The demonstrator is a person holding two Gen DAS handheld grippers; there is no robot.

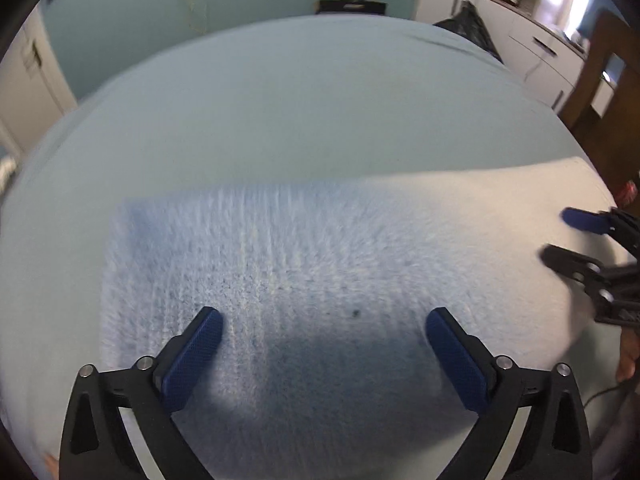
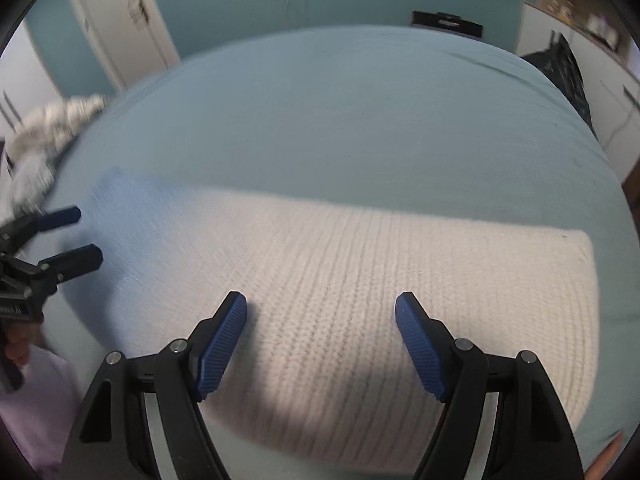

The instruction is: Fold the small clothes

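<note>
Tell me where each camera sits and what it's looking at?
Left wrist: sits on the left gripper, looking down at the blue end of the knitted cloth; the right gripper pokes in at the side.
Right wrist: sits on the right gripper, looking down at the cream end of the cloth; a hand shows.
Both views share: the cloth, the bed, both open grippers.

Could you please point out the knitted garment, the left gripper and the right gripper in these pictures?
knitted garment [image 2: 400, 300]: right wrist view, on its cream ribbed part.
left gripper [image 1: 324, 354]: left wrist view, midway between its open fingertips.
right gripper [image 2: 322, 344]: right wrist view, midway between its open fingertips.
</note>
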